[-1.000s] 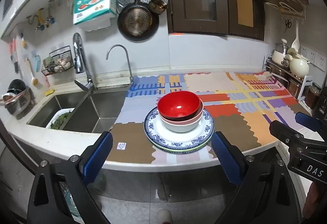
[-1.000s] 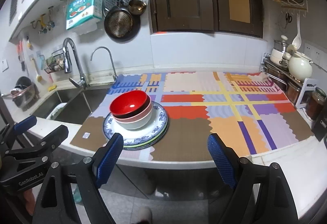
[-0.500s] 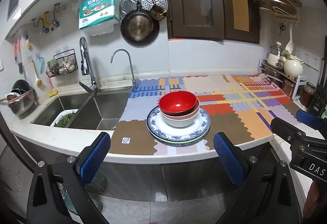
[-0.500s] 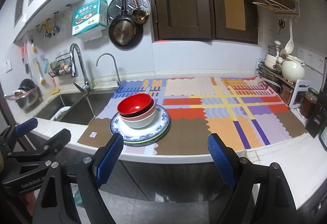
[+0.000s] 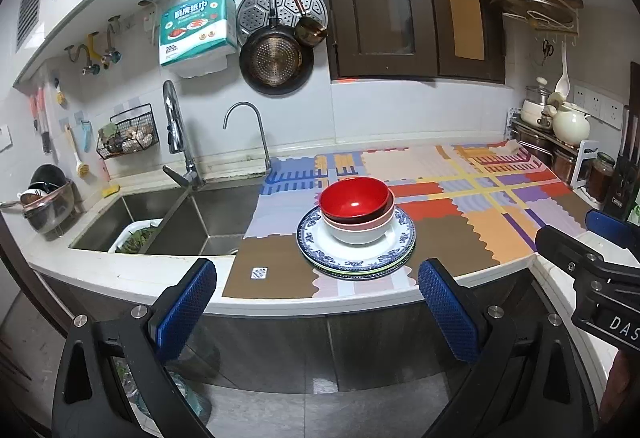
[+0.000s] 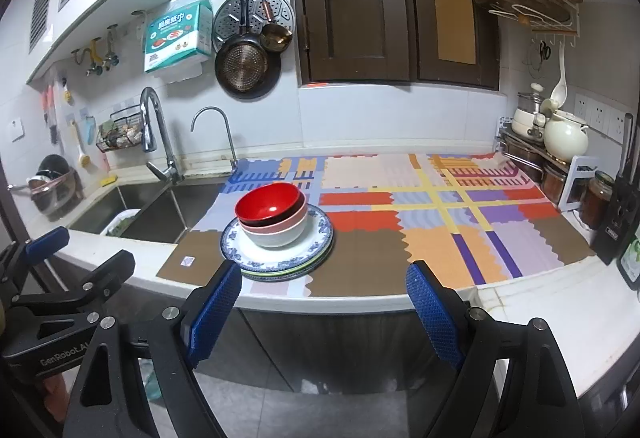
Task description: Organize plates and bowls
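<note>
A red bowl point(image 5: 355, 198) sits nested in a pink bowl and a white bowl point(image 5: 356, 234), all stacked on a blue-rimmed plate point(image 5: 396, 252) that lies on other plates. The stack rests on a colourful mat point(image 5: 460, 214) near the counter's front edge. In the right wrist view the same red bowl point(image 6: 267, 202) and blue-rimmed plate point(image 6: 320, 238) show left of centre. My left gripper point(image 5: 318, 306) hangs open below and in front of the counter, holding nothing. My right gripper point(image 6: 322, 304) is open too, off the counter's front and to the right of the stack.
A steel sink point(image 5: 188, 222) with two taps lies left of the mat. A rack with pots and jars point(image 5: 560, 142) stands at the far right. Pans hang on the back wall point(image 5: 276, 54). The counter's white front edge point(image 5: 320, 304) lies between the grippers and the stack.
Both grippers have drawn back and down from the counter, so the stack looks smaller and farther. The bowls and plates have not moved.
</note>
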`<state>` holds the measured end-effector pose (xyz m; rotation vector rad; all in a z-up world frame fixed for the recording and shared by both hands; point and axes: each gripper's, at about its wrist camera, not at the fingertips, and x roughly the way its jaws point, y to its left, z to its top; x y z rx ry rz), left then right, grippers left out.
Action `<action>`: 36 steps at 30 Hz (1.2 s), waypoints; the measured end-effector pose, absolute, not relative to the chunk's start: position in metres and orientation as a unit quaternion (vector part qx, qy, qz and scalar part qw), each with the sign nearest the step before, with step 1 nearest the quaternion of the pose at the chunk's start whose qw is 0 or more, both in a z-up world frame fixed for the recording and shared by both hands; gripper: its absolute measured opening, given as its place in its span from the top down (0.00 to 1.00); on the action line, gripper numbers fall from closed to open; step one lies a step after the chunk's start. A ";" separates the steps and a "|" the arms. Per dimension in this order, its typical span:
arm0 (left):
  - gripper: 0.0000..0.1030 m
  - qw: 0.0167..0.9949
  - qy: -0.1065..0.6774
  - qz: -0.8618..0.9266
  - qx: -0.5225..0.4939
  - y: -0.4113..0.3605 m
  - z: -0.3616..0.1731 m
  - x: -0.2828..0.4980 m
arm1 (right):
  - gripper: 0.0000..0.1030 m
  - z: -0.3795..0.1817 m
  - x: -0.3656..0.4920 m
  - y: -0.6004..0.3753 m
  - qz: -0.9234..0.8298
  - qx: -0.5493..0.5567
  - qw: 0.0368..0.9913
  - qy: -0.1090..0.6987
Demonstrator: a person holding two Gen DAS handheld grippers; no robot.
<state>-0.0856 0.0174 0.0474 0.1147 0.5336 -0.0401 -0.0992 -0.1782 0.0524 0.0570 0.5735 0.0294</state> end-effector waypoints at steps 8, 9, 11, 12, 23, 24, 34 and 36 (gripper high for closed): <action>0.00 0.963 0.262 -0.014 0.054 0.022 0.048 -0.092 | 0.17 0.053 -0.103 -0.175 0.021 0.026 0.959 0.281; 0.00 0.963 0.263 -0.014 0.054 0.022 0.048 -0.092 | 0.17 0.053 -0.104 -0.175 0.021 0.026 0.959 0.281; 0.00 0.963 0.262 -0.013 0.055 0.022 0.048 -0.092 | 0.17 0.054 -0.104 -0.175 0.021 0.025 0.959 0.281; 0.00 0.963 0.262 -0.014 0.055 0.023 0.048 -0.092 | 0.17 0.054 -0.104 -0.175 0.021 0.025 0.959 0.281; 0.00 0.964 0.260 -0.012 0.055 0.024 0.048 -0.094 | 0.17 0.054 -0.104 -0.174 0.021 0.025 0.959 0.280; 0.00 0.964 0.260 -0.011 0.055 0.024 0.048 -0.094 | 0.17 0.054 -0.103 -0.175 0.021 0.025 0.959 0.281; 0.00 0.965 0.258 -0.006 0.054 0.025 0.050 -0.094 | 0.17 0.054 -0.104 -0.173 0.021 0.025 0.959 0.281; 0.00 0.964 0.259 -0.007 0.054 0.025 0.051 -0.092 | 0.17 0.054 -0.104 -0.172 0.021 0.024 0.959 0.281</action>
